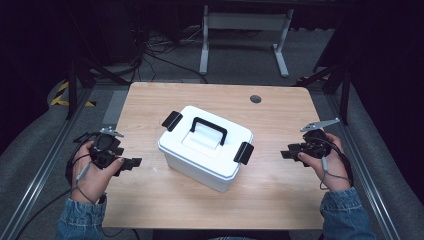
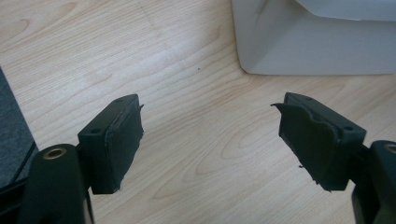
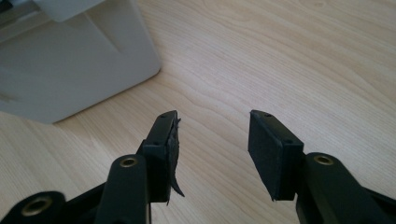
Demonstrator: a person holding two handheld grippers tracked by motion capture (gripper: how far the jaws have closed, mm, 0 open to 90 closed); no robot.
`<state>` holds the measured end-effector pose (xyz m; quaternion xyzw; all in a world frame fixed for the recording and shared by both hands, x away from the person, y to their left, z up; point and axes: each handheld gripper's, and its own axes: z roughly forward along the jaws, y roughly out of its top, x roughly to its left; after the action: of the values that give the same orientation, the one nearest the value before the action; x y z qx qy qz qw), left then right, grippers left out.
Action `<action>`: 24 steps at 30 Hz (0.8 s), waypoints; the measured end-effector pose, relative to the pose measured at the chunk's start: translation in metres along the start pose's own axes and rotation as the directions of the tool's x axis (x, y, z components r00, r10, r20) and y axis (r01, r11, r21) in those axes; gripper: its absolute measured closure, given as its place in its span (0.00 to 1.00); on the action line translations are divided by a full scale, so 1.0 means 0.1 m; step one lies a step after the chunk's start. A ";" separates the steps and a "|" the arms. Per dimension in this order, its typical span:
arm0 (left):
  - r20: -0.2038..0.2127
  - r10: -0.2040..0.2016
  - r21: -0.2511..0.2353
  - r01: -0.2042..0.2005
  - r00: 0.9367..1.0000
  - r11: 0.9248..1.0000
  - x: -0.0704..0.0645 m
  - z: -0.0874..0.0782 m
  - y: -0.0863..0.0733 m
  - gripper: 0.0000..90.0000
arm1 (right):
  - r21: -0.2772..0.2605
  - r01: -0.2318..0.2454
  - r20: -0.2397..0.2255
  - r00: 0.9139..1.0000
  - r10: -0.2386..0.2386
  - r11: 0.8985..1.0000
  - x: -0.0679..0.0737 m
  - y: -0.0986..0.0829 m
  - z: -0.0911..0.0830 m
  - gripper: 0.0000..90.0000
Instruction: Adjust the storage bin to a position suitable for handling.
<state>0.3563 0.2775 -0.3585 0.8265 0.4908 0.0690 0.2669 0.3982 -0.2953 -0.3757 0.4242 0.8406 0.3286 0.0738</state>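
A white plastic box (image 1: 205, 148) with a black carry handle (image 1: 208, 129) and two black side latches sits turned at an angle in the middle of the wooden table (image 1: 280, 185). My left gripper (image 1: 134, 163) hovers at the table's left edge, pointing at the box, open with nothing between its jaws. Its own view shows the left gripper (image 2: 210, 135) over bare wood, with the box's corner (image 2: 299, 42) just ahead. My right gripper (image 1: 286, 153) is at the right side, open and empty. The right gripper (image 3: 212, 140) sees the box's wall (image 3: 70, 70) ahead to its left.
A round grommet hole (image 1: 255, 99) sits near the table's far right edge. Beyond the table stand a white desk frame (image 1: 245, 35) and cables on grey floor. Metal rails run along both sides of the table.
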 end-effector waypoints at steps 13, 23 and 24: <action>0.034 0.066 0.050 -0.068 0.997 0.996 0.00 0.04 0.06 0.22 | -0.095 0.068 -0.050 0.996 -0.073 0.993 0.22 0.20 -0.04 0.55; 0.051 0.077 0.055 -0.080 0.996 0.995 0.00 0.06 0.09 0.22 | -0.135 0.156 -0.050 0.985 -0.164 0.979 0.50 0.57 -0.10 0.55; 0.052 0.077 0.055 -0.080 0.996 0.995 0.00 0.07 0.10 0.22 | -0.134 0.161 -0.054 0.984 -0.169 0.978 0.53 0.59 -0.09 0.55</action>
<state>0.3664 0.2715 -0.3595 0.8539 0.4529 0.0450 0.2524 0.4004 -0.2348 -0.3239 0.3363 0.8519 0.3887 0.1006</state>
